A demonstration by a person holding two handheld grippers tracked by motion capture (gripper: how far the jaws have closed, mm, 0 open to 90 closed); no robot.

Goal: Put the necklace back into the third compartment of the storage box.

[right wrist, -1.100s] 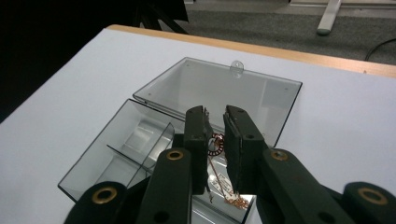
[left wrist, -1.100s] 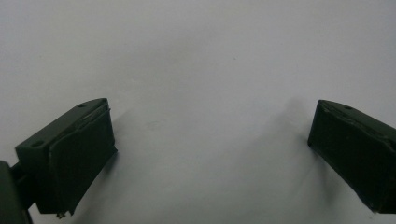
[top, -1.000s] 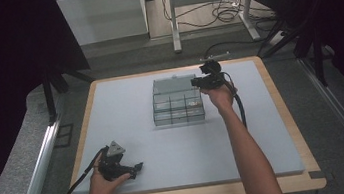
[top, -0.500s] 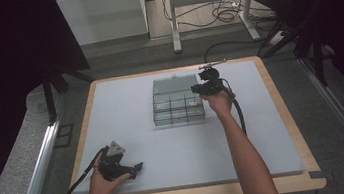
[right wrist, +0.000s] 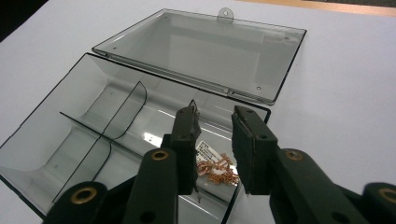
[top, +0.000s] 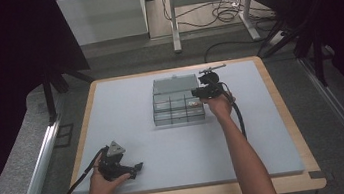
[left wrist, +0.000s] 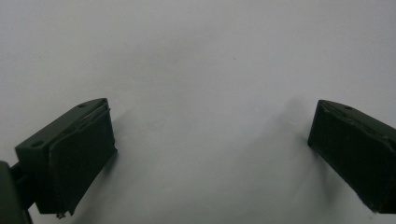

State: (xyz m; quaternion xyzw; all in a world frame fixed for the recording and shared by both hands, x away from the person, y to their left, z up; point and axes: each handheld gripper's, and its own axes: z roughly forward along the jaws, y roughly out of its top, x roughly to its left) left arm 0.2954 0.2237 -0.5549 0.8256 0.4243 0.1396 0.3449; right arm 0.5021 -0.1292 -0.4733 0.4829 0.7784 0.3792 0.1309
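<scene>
Right gripper view: parted right tongs [right wrist: 215, 140] hover above a copper chain [right wrist: 217, 169] in the open box [right wrist: 70, 121]; left tongs [left wrist: 210, 154] gape.

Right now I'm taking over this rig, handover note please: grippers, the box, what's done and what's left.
Right gripper: jaws partly open, holding nothing, poised over the clear plastic compartment box, just above a small copper-coloured chain with a white tag that lies in a compartment at the box's near right corner.
Left gripper: open, empty, resting on the grey table mat at the near left.
Box lid is open, lying flat behind.
Done: chain is in the box.
Left, probably: back the right gripper away, then close the lid.
</scene>
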